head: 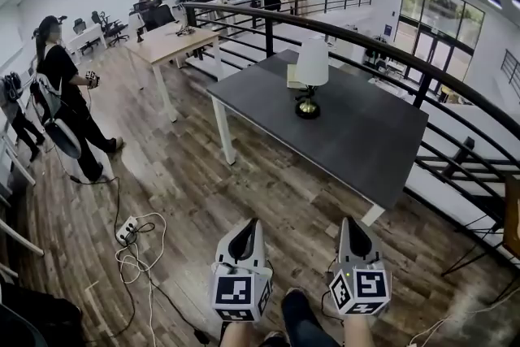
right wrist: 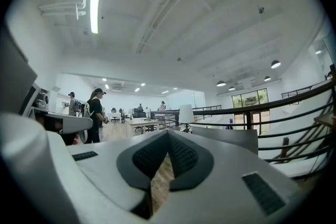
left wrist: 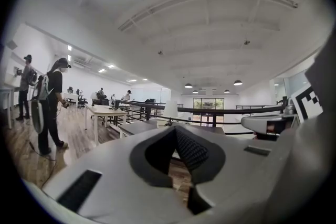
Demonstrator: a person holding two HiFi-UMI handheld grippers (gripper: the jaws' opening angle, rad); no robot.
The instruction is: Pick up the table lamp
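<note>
A table lamp (head: 311,77) with a smooth white tapered shade, a shiny brass stem and a round dark foot stands upright on a matte dark grey rectangular table (head: 357,138) with white legs. It is in the half nearer the table's left short edge, about midway between the long edges. Well short of the table's near corner, over the wood-plank floor (head: 203,191), the pale plastic left gripper (head: 249,227) and right gripper (head: 349,225) have their black ribbed pads pressed together on nothing.

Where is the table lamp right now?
In the head view, the table lamp stands upright on the dark table, upper centre, near the curved black railing.
</note>
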